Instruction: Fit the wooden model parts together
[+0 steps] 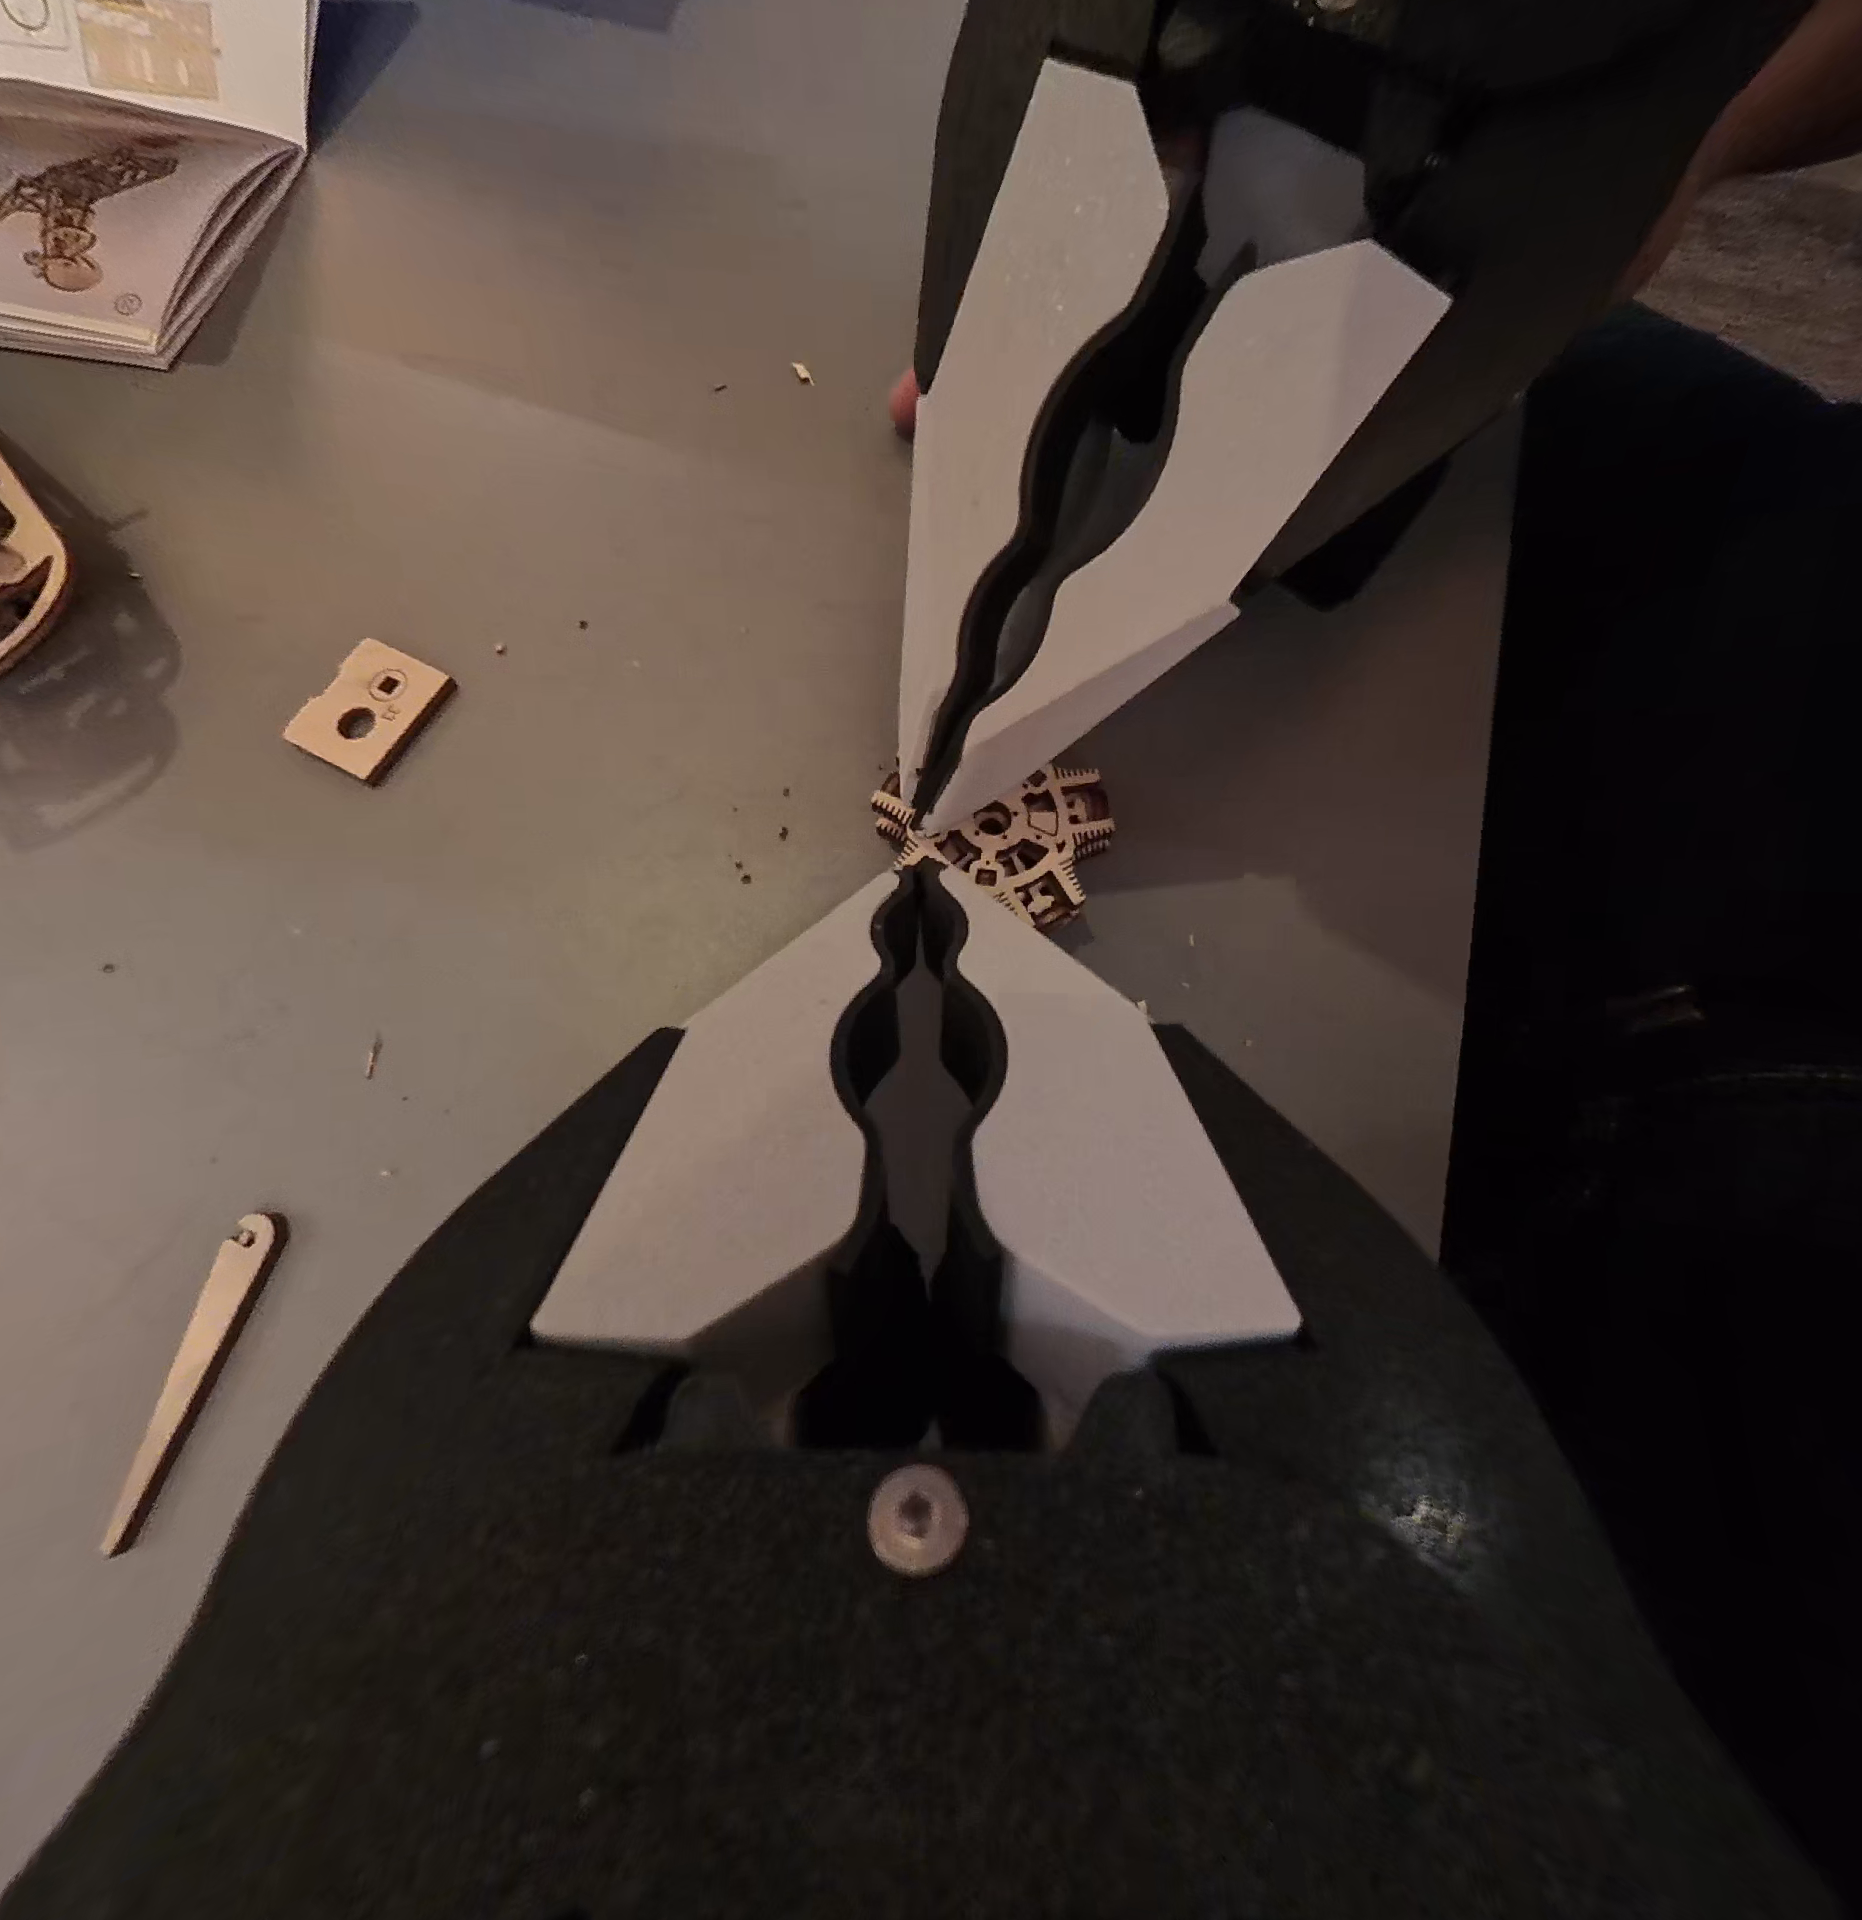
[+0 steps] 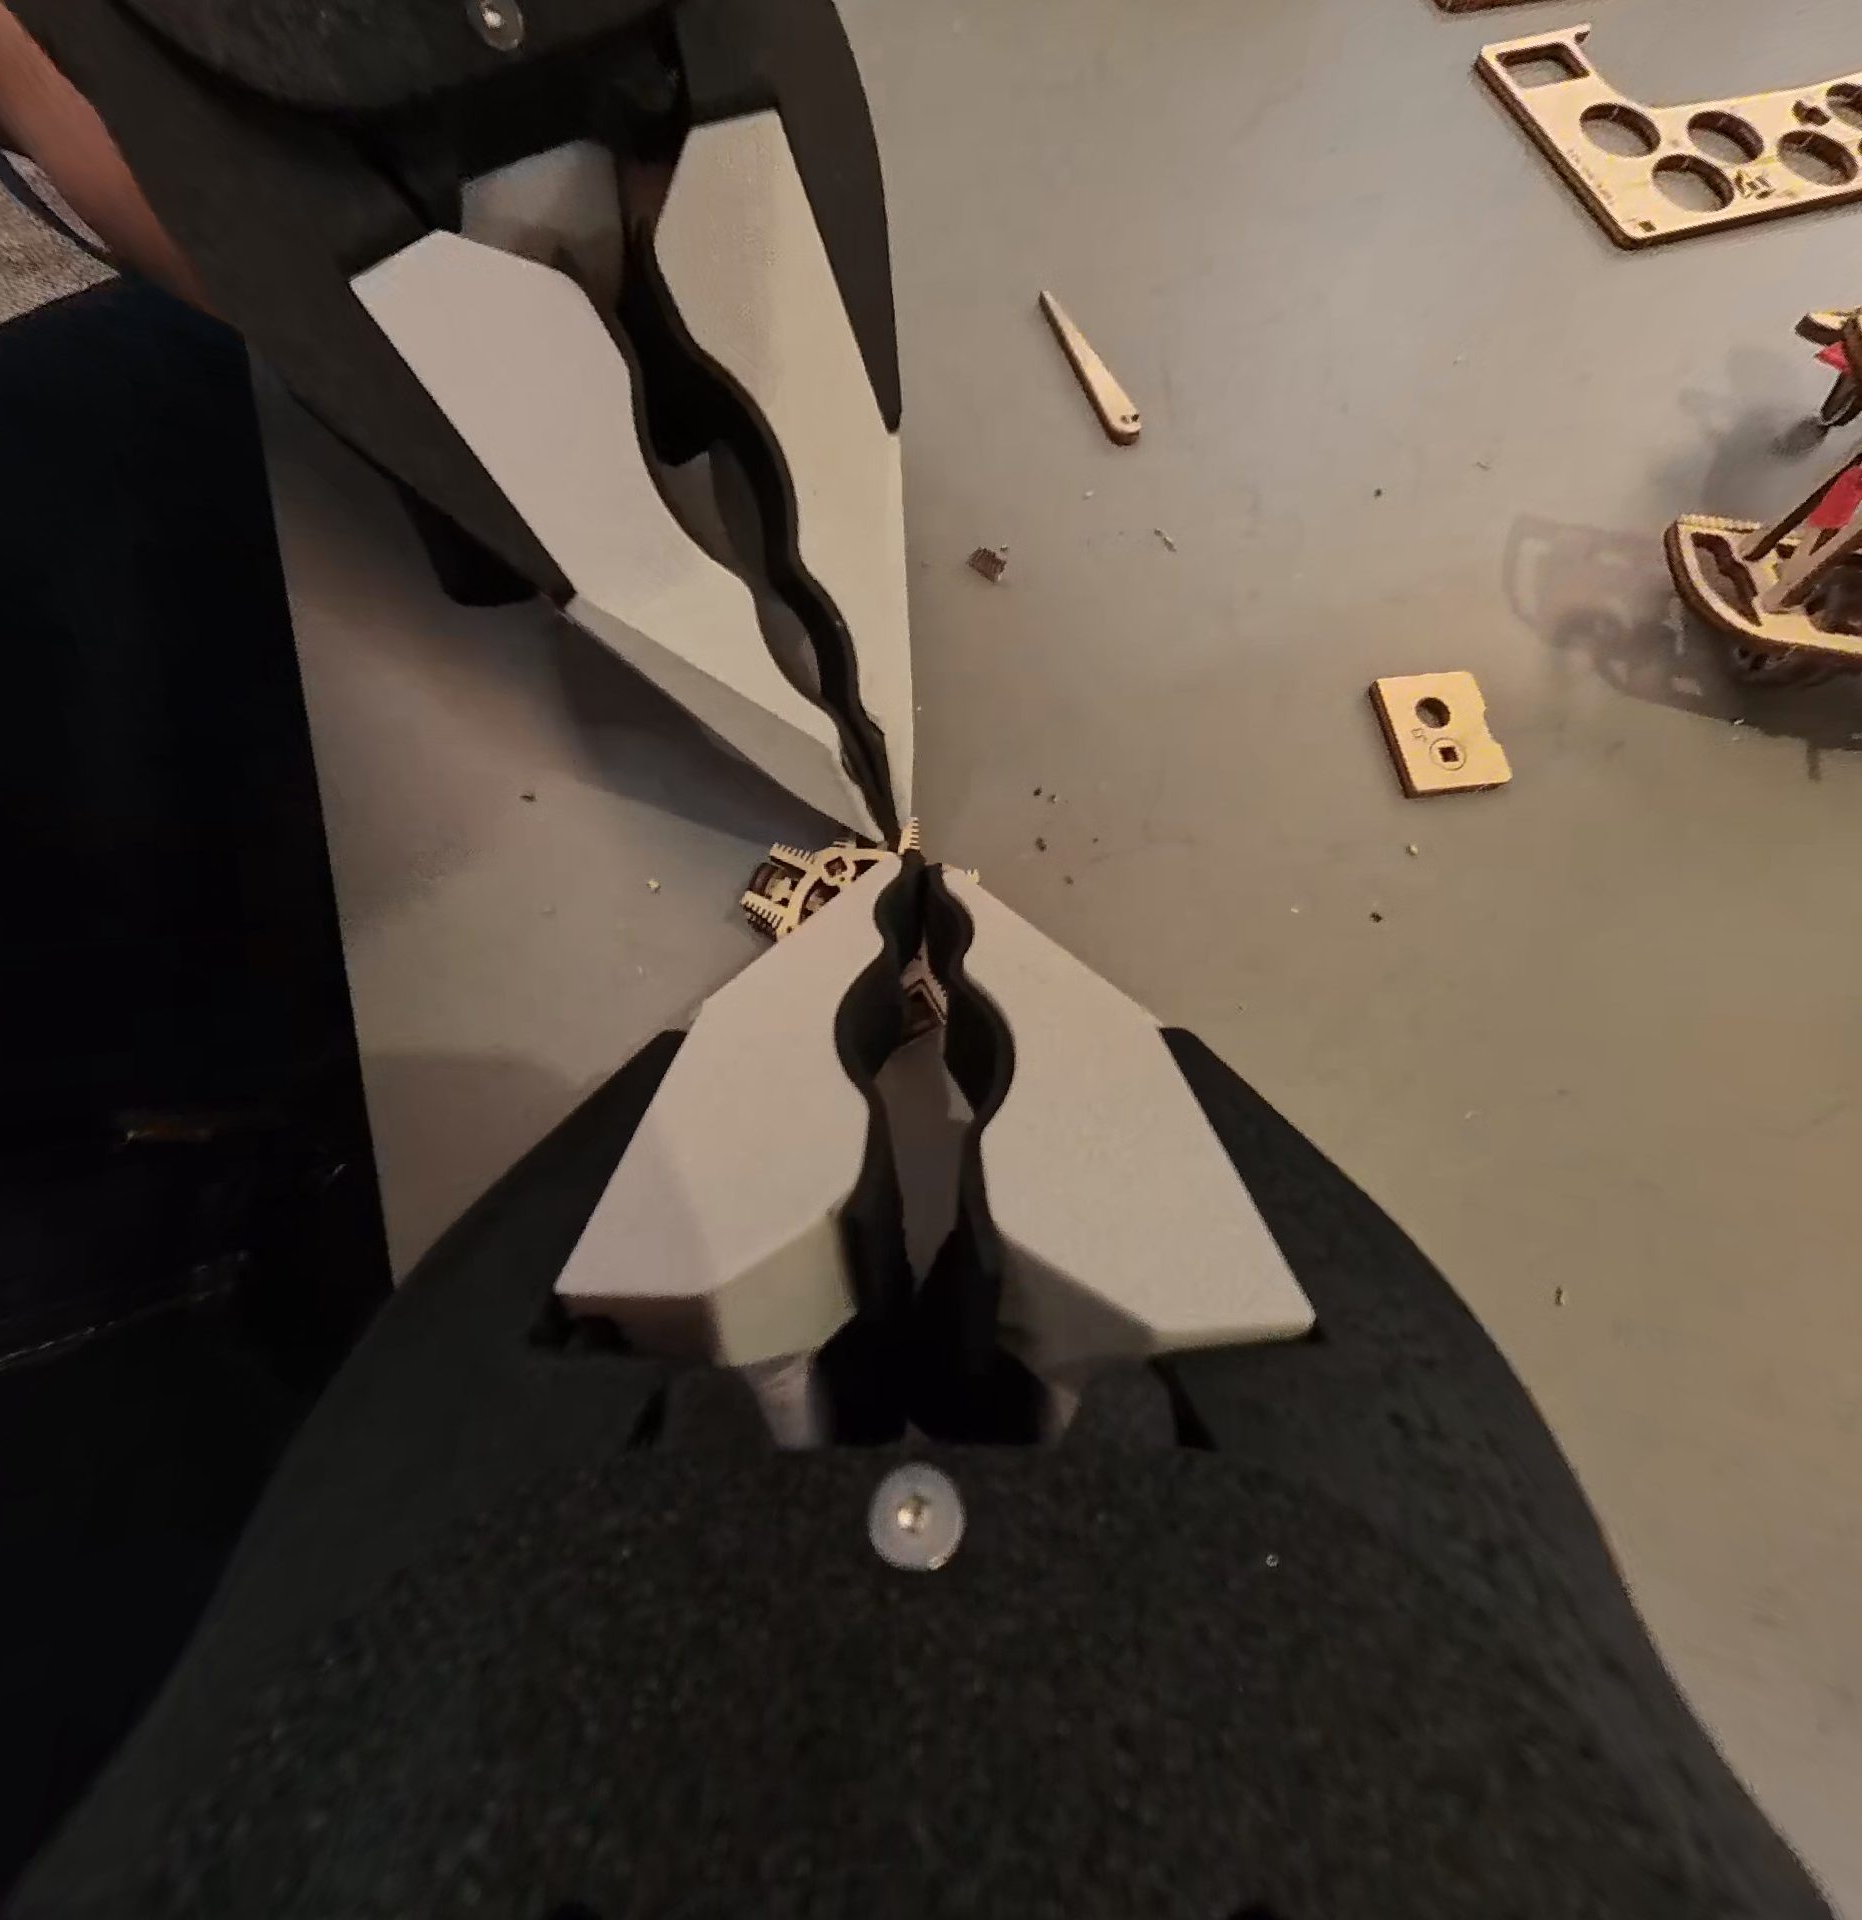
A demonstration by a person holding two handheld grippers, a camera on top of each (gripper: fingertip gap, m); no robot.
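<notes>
A small wooden gear assembly (image 1: 1015, 842) lies on the grey table (image 1: 615, 468) close to its edge. My left gripper (image 1: 919, 881) comes in from below in the left wrist view. Its white fingers are closed, pinching the toothed rim of the assembly. My right gripper (image 1: 919, 808) comes down from the top, closed on the same rim from the opposite side. In the right wrist view the gear assembly (image 2: 802, 883) shows left of my right gripper (image 2: 922, 875), with part of it between the fingers. The left gripper (image 2: 893, 823) meets it tip to tip.
A square wooden plate with holes (image 1: 369, 712) (image 2: 1439, 734) and a tapered wooden stick (image 1: 194, 1382) (image 2: 1091, 366) lie loose. An instruction booklet (image 1: 127, 208), a partly built model (image 2: 1789, 582) and a punched-out wooden sheet (image 2: 1685, 145) sit farther off. Small wood crumbs dot the table. My two grippers' fingertips are within a few centimetres of each other. The partly built model (image 2: 1789, 582) is about 20 cm from both grippers' fingertips.
</notes>
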